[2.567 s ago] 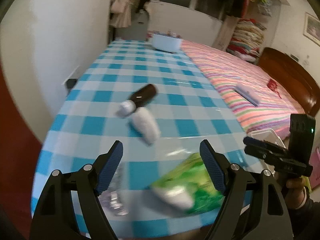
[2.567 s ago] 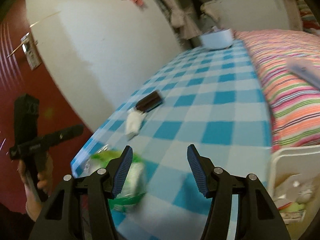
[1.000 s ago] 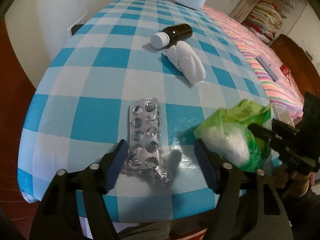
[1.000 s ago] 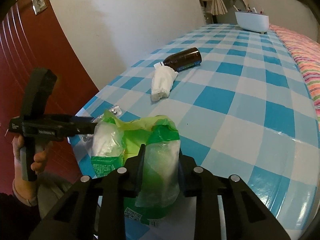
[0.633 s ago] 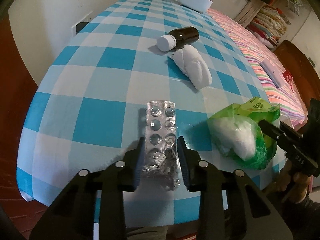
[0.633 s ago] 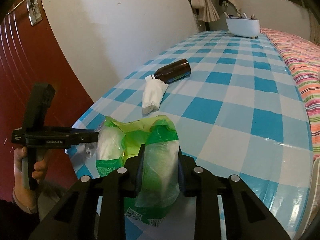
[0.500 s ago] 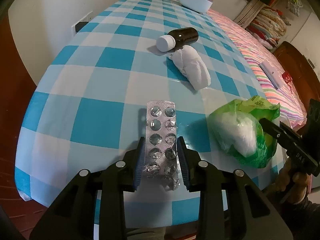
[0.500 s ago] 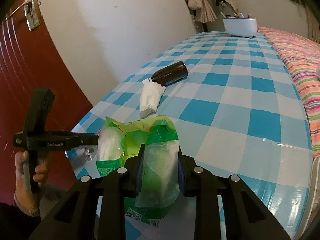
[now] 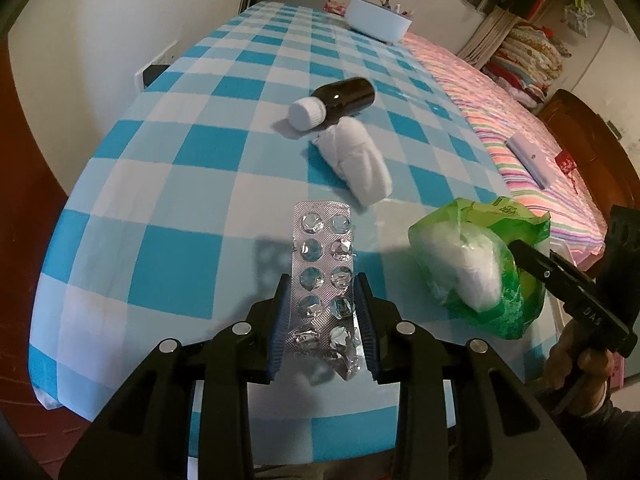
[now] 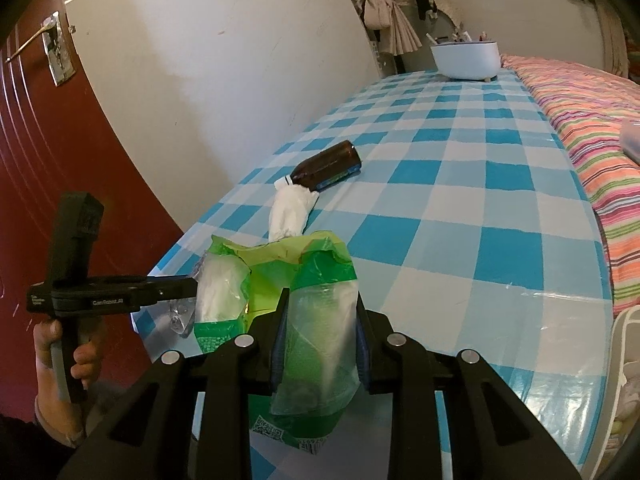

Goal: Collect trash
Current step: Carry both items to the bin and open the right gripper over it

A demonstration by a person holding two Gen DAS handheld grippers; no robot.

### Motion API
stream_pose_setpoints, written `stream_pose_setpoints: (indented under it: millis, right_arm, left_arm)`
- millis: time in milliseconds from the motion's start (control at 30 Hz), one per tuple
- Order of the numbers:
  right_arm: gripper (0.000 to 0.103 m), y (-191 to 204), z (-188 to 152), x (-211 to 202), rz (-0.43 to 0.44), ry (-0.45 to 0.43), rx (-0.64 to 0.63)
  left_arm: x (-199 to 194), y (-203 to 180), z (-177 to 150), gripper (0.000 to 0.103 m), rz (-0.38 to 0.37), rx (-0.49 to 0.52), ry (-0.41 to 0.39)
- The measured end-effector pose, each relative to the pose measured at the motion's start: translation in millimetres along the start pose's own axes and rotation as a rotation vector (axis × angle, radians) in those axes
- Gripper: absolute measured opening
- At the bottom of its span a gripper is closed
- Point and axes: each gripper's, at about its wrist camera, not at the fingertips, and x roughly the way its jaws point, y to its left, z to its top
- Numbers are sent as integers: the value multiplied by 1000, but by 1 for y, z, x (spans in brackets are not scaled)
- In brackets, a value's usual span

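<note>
Left gripper [image 9: 323, 312] is clamped on a crumpled blister pack [image 9: 323, 276] just above the checkered table [image 9: 168, 184]. Right gripper [image 10: 320, 340] pinches a green bag [image 10: 316, 320], lifted at the near edge. Bottle [image 9: 340, 100] and tissue wad [image 9: 356, 160] lie further back, touching.

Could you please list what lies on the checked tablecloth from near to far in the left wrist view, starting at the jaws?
Blister pack held in the left gripper → wad of white tissue → brown bottle with its white cap → white tub at the far end.
</note>
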Motion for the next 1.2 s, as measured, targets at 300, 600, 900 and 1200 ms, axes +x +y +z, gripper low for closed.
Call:
stream_pose_setpoints:
  millis: [300,600,900,1200]
  right_arm:
    - [27,-13,4,-12,-25,-39,24]
    - [27,-29,8,-28,-57,-86,52]
    - [27,-42,8,-44,-95,-119,65]
    - [27,-59,6,-70,-144,-164,86]
  left_arm:
    - [-2,-19,7,31,-31,12,-22]
    - [2,-40,15,31,-60,36,-28]
    - [6,-74,23,31,-107,90,-29]
    - [16,-108,28,31,-157,147,-15]
